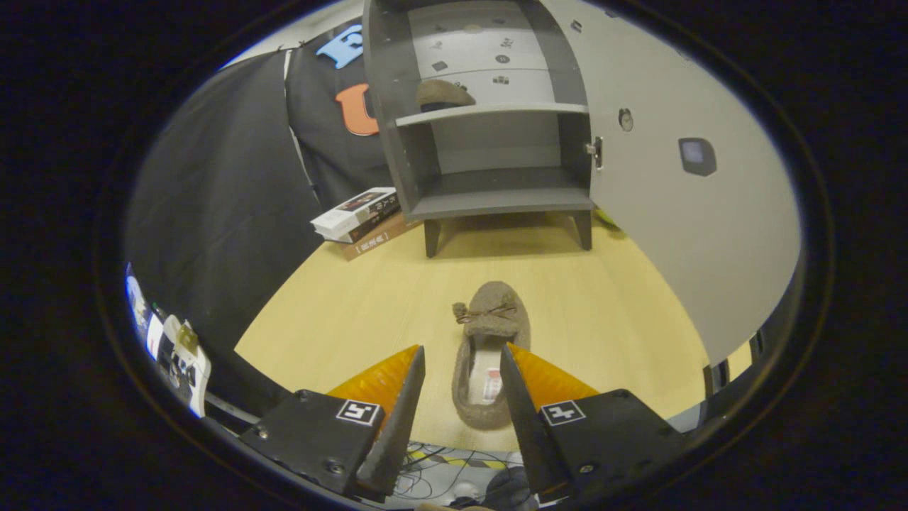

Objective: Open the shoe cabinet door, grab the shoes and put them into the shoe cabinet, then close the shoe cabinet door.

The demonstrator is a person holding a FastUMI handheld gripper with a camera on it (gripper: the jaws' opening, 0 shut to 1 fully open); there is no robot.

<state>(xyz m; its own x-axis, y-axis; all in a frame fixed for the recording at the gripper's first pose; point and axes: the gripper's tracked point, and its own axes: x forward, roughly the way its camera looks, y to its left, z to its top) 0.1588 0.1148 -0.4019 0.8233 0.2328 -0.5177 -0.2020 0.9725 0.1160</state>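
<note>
Two slippers in total, both brown and fuzzy. One slipper on the table (489, 348) lies on the light wood table (340, 312) near its front edge, sole down, long axis running straight from the fingers toward the cabinet, toe with the small bow pointing at the cabinet, heel opening toward the gripper with a label visible inside. The other slipper on the shelf (443, 94) sits on the upper shelf of the shoe cabinet (496, 156), toward the shelf's left side; which way its toe points cannot be told. One grey shoe cabinet stands at the far edge of the table on short legs, with the upper shelf and a lower compartment that shows bare boards. One cabinet door (681, 213), pale grey, is swung fully open to the right, with a latch near its hinge-side edge and a dark square patch on its face. Two books (362, 220) are stacked flat just left of the cabinet's legs at the far-left part of the table, the white-covered one on top. Gripper (462, 369) open, fingers spread apart and holding nothing; the slipper's heel end lies between the two fingertips, touching neither from what shows. Loose cables (425, 461) run below the table's front edge.
</note>
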